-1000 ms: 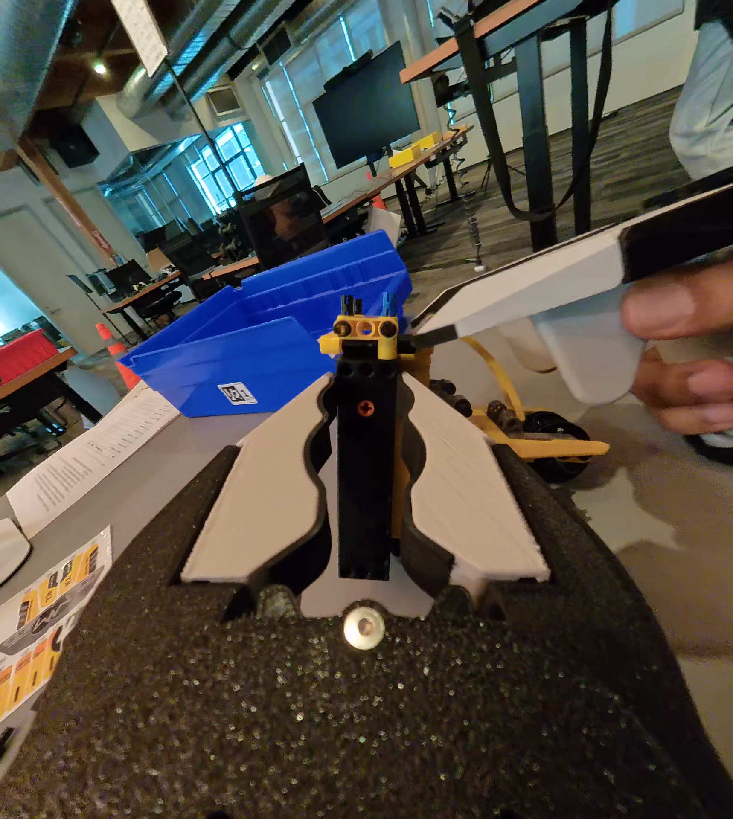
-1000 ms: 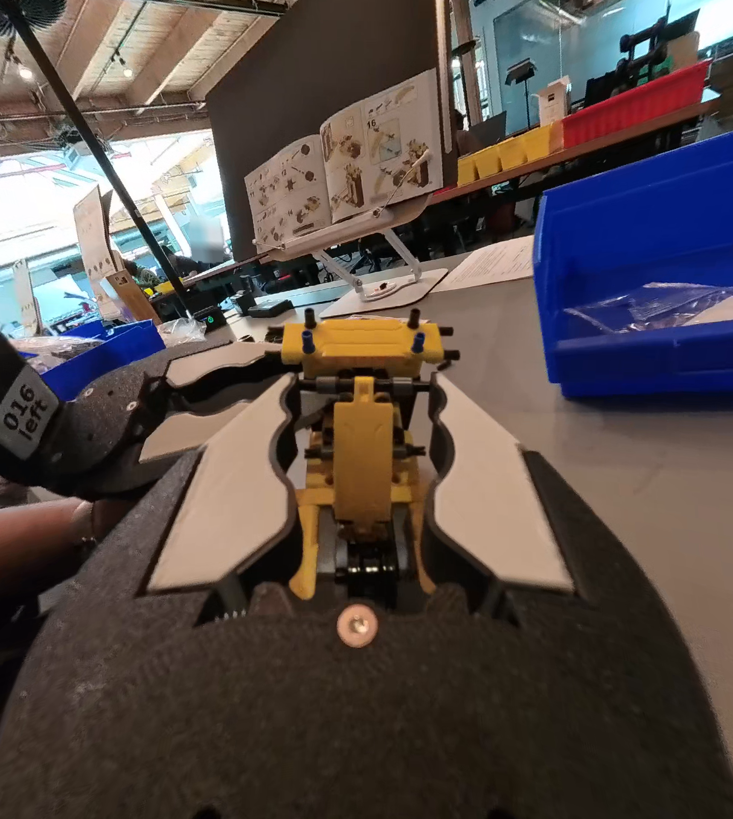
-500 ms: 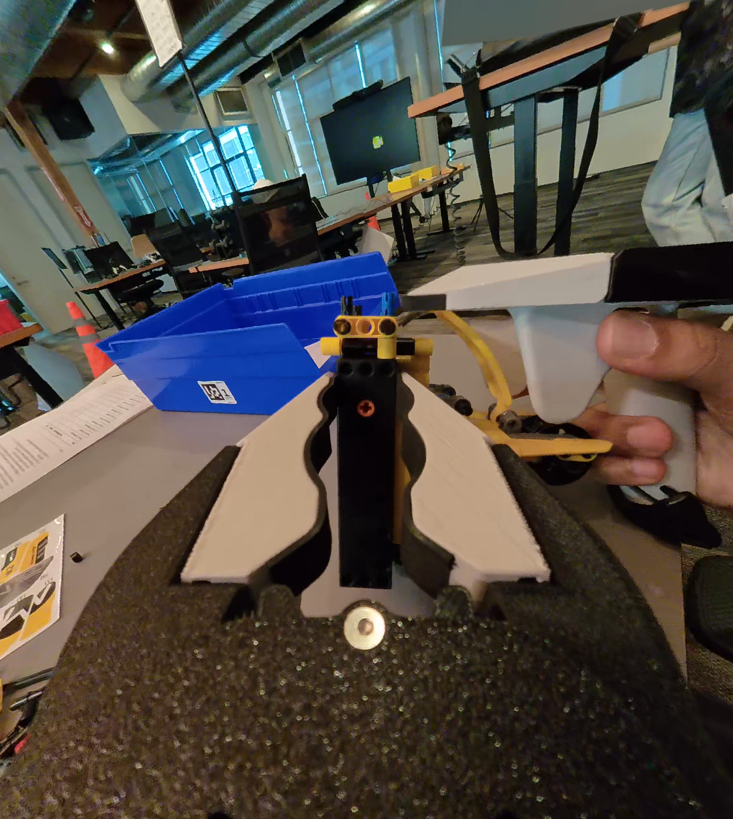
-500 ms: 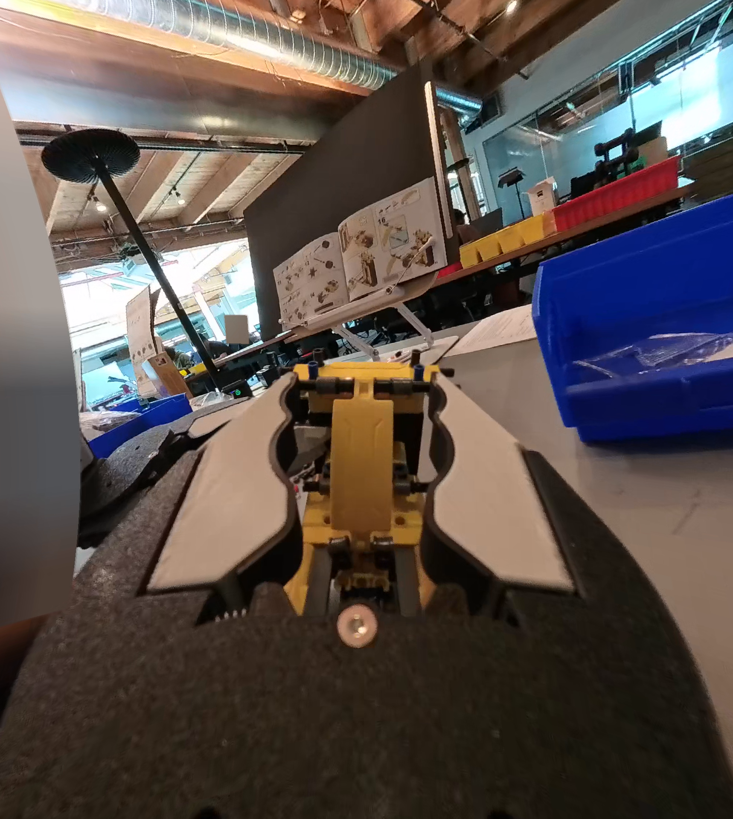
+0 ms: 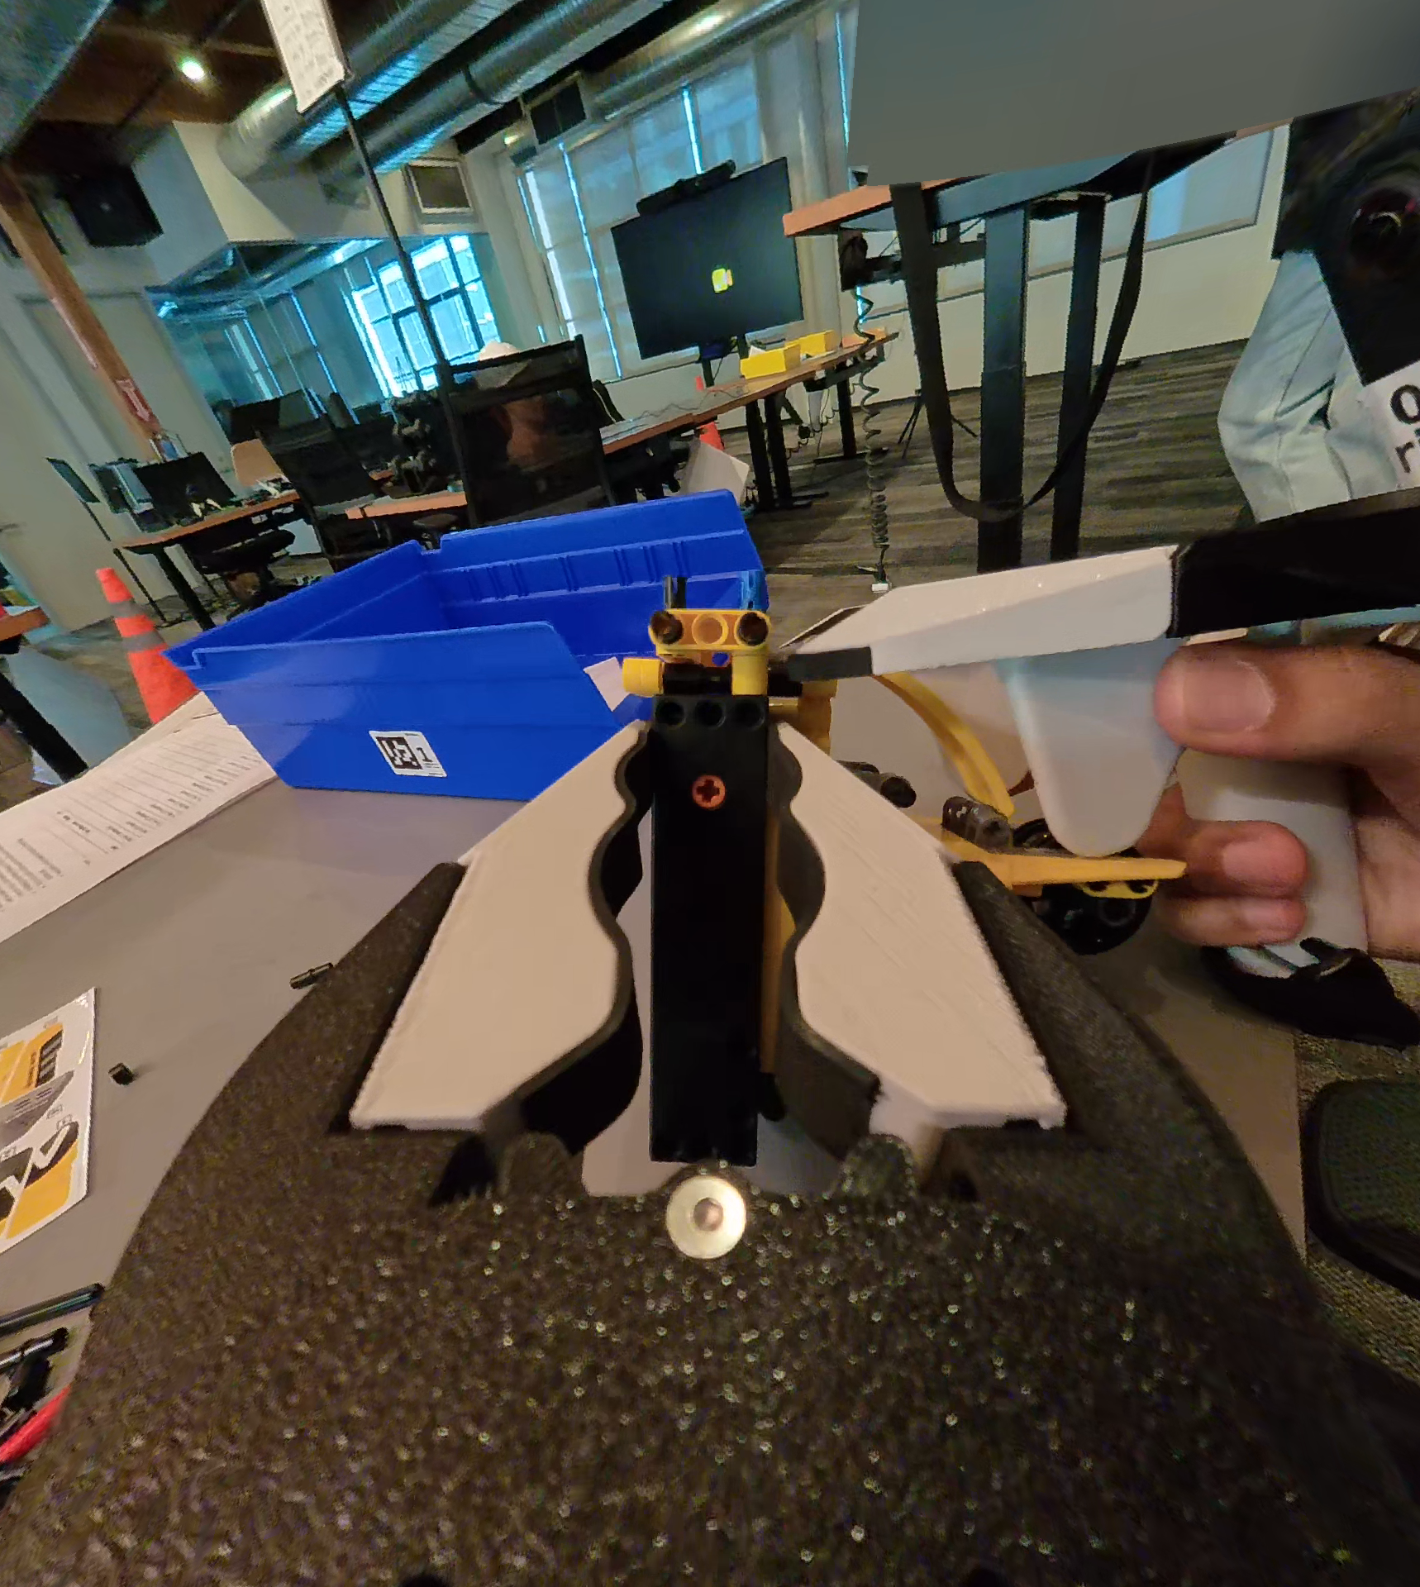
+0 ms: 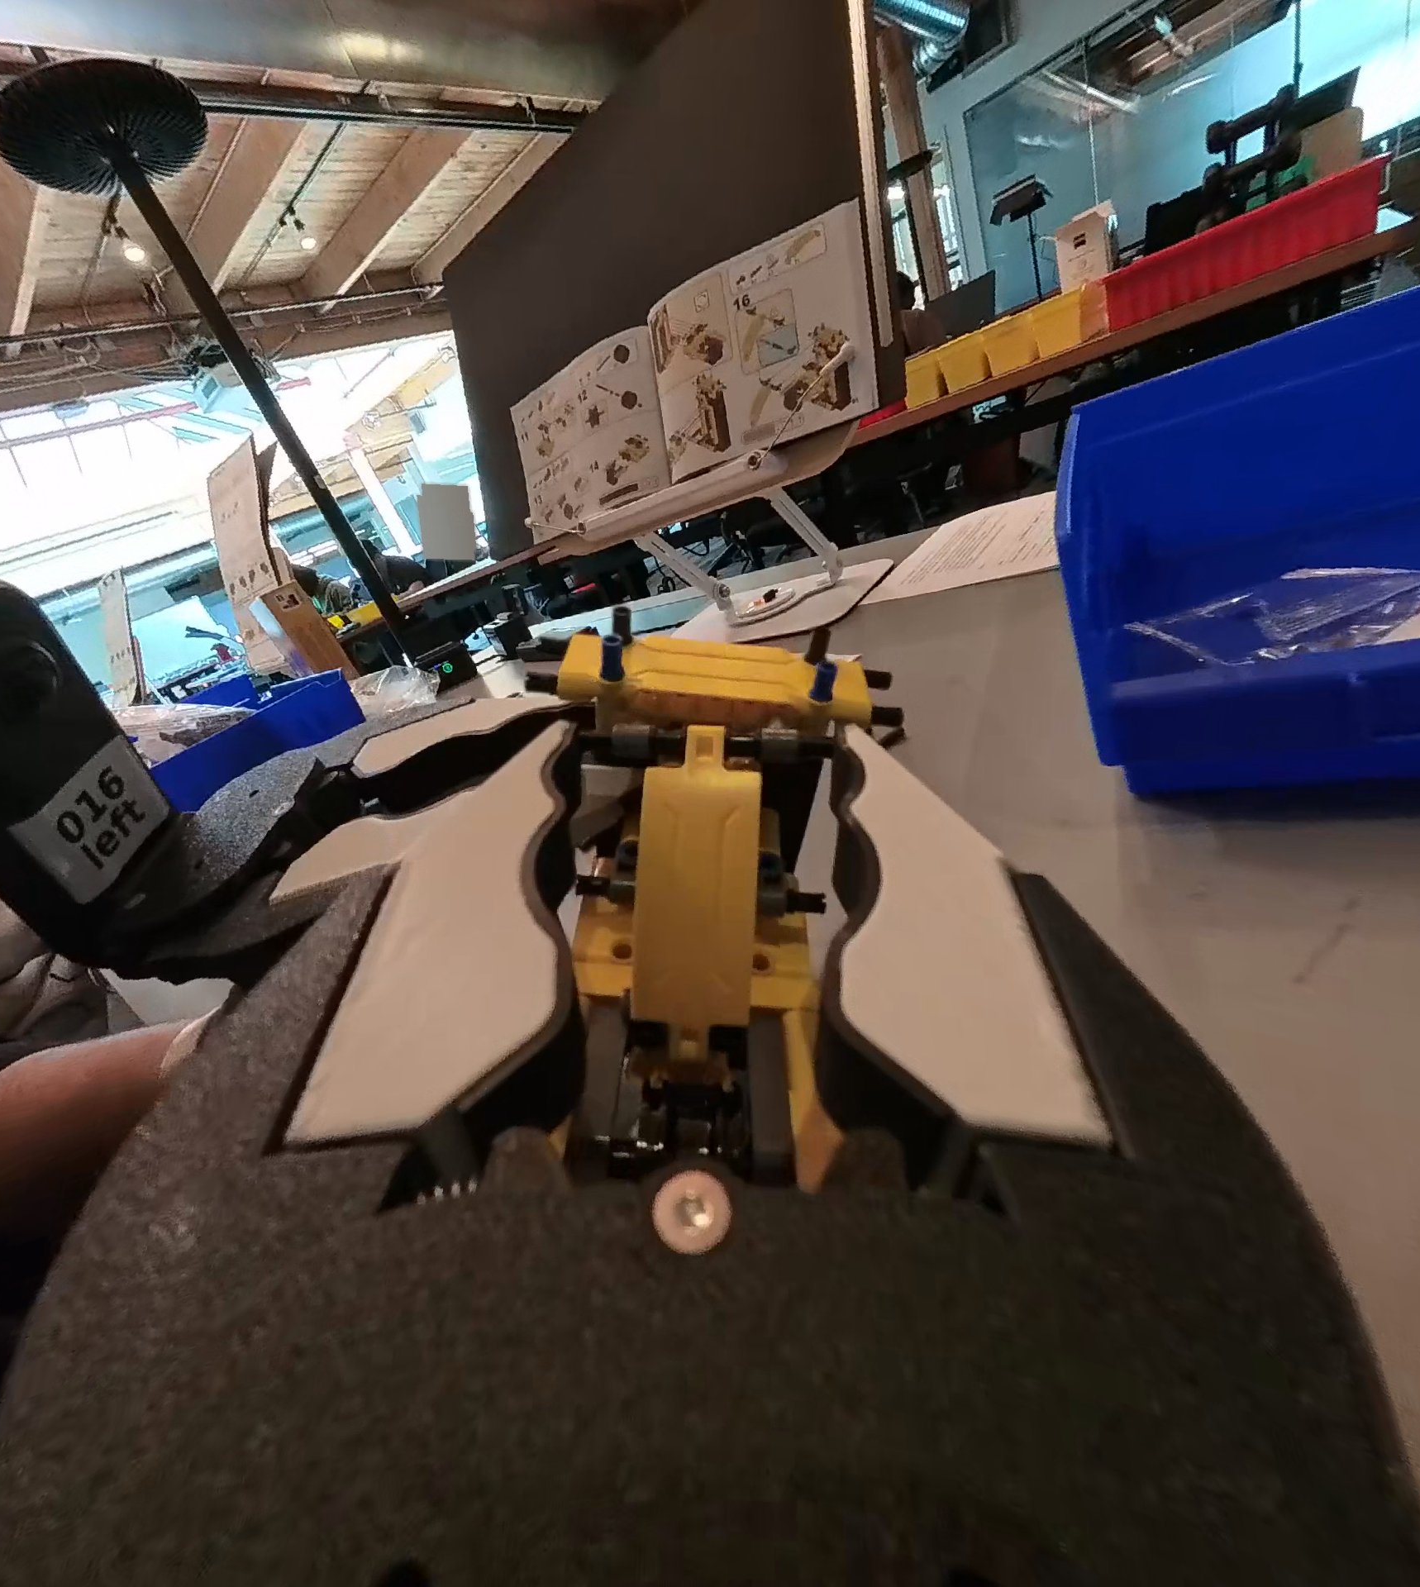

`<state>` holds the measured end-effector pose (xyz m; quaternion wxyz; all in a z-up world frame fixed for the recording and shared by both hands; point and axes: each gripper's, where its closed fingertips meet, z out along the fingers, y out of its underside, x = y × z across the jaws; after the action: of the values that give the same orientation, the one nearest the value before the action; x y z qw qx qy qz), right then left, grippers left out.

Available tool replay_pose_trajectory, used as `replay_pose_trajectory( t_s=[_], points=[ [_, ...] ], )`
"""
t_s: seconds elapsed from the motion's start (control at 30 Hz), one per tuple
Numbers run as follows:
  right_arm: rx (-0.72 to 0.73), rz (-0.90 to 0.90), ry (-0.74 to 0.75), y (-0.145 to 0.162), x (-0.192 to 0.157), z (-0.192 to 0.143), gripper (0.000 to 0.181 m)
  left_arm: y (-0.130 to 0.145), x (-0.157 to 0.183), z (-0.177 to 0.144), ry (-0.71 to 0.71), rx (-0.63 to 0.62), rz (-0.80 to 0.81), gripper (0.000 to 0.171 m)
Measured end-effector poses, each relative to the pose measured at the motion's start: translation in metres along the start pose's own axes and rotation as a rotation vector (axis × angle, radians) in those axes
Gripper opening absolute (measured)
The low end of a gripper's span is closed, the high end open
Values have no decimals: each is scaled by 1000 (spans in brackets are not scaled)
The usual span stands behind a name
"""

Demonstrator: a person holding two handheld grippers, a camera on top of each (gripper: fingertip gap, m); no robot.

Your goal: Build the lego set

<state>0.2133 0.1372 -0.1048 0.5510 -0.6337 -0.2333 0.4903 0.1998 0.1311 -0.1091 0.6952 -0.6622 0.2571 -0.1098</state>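
Both grippers clamp one yellow-and-black brick model [image 6: 694, 910]: left gripper [image 5: 708, 747], right gripper [image 6: 698, 756]. Beside it, a blue bin [image 6: 1256, 550] holds clear plastic bags [image 6: 1299, 601].

the left gripper [image 5: 711, 867] is built of rough, speckled black foam-like material, and its fingers [image 5: 500, 962] are faced with matt pale grey ridged plastic. a shiny metal screw [image 5: 705, 1216] is set at its base. a smooth black plastic beam [image 5: 706, 927] is clamped between them. the yellow toy model [image 6: 702, 893] in the right gripper [image 6: 694, 867] is seen as smooth, slightly glossy plastic. the blue bin [image 5: 466, 653] is glossy plastic; the surface [image 6: 1205, 927] is matt grey. the instruction booklet [image 6: 689, 404] is printed paper.
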Motion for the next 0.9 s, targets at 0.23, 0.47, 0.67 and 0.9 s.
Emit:
replay_pose_trajectory(
  t_s=[0.23,0.47,0.67,0.9],
  points=[
    [-70,-35,16,6,4,-4,57,1,2,1,4,-8,18,24],
    [-76,10,24,7,11,-6,49,1,-1,1,4,-4,-12,24],
    [-57,-4,58,2,20,-11,49,3,-3,3,-7,-23,-12,24],
    [-142,-182,239,1,53,-29,49,16,-16,2,-138,-84,348,24]
  ],
)
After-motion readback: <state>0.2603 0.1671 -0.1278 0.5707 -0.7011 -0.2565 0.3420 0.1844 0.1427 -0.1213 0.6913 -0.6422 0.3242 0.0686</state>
